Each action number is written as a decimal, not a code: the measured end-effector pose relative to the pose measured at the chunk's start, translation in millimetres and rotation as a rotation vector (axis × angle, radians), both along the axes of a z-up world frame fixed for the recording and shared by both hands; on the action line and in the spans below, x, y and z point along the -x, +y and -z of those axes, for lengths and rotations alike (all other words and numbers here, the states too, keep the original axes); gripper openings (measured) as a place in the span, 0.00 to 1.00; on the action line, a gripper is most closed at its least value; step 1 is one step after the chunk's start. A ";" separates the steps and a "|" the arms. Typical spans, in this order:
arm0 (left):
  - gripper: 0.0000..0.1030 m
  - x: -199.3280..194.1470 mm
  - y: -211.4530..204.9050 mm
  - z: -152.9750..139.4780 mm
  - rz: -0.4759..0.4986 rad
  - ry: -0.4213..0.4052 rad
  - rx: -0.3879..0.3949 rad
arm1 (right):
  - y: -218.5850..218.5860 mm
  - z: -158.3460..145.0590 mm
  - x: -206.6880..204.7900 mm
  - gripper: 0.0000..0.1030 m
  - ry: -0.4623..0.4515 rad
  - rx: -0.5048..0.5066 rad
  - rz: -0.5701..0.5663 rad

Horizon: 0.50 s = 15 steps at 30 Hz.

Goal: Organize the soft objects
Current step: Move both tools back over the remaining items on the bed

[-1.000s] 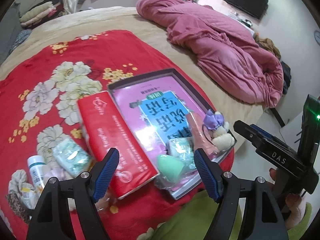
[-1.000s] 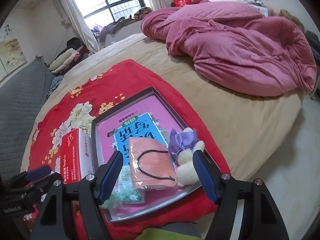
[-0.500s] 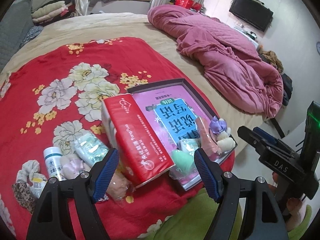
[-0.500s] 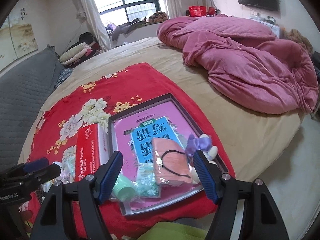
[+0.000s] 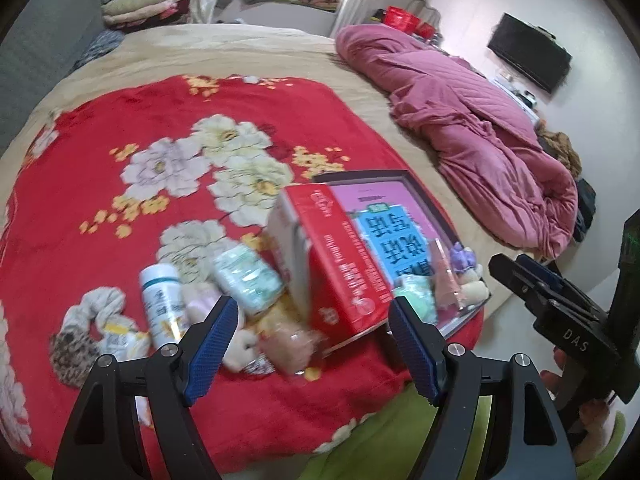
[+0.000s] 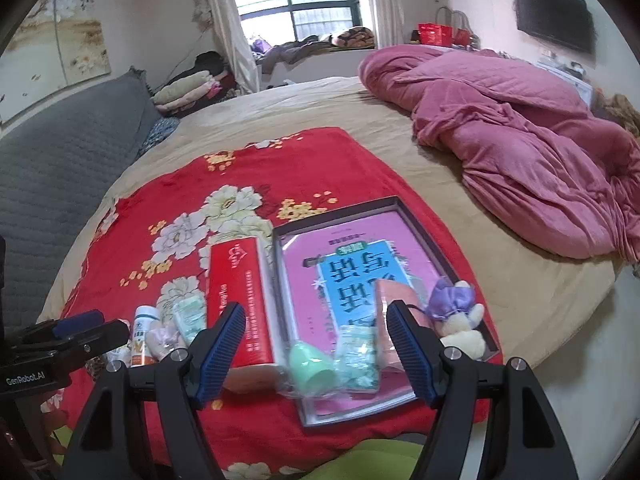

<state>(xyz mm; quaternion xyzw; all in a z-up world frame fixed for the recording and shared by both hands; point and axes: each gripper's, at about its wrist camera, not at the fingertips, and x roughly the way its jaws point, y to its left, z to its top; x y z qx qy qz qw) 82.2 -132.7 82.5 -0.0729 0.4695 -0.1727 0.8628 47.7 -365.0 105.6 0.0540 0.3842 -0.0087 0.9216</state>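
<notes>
A dark tray [image 6: 336,215] lined with a pink and blue book lies on the red flowered blanket [image 6: 180,200]. At its near end sit a mint sponge [image 6: 312,368], a green tissue pack [image 6: 358,356], a pink mask [image 6: 396,300] and a plush toy with a purple bow [image 6: 456,316]. A red tissue box [image 5: 340,260] leans on the tray's left rim. Left of the box lie another green pack [image 5: 246,280], a white bottle [image 5: 160,304], pink plush pieces [image 5: 280,348] and a scrunchie [image 5: 96,312]. My left gripper [image 5: 314,340] and right gripper [image 6: 316,344] hover open above the near edge, holding nothing.
A crumpled pink quilt [image 6: 520,140] covers the bed's right side on a beige sheet [image 6: 320,100]. A grey headboard [image 6: 60,168] and folded clothes [image 6: 188,88] are at the far left. A green sleeve [image 5: 380,420] shows below the grippers.
Both grippers have drawn back and risen, so the objects look smaller. The left view has swung, bringing the bottle and scrunchie pile further in. Jaws have stayed open.
</notes>
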 end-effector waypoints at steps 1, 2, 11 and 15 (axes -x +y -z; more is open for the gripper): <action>0.77 1.6 5.3 0.4 -0.010 0.002 0.002 | 5.9 -0.7 -0.4 0.70 -0.001 0.001 -0.011; 0.77 2.4 11.1 0.9 -0.020 0.004 0.004 | 9.8 -0.4 0.2 0.70 -0.001 0.001 -0.019; 0.77 5.9 72.6 -0.3 -0.122 0.017 0.022 | 43.1 -3.2 -0.9 0.70 -0.001 0.023 -0.091; 0.77 8.6 101.2 1.6 -0.170 0.027 0.016 | 57.9 -3.5 -2.0 0.70 -0.001 0.036 -0.124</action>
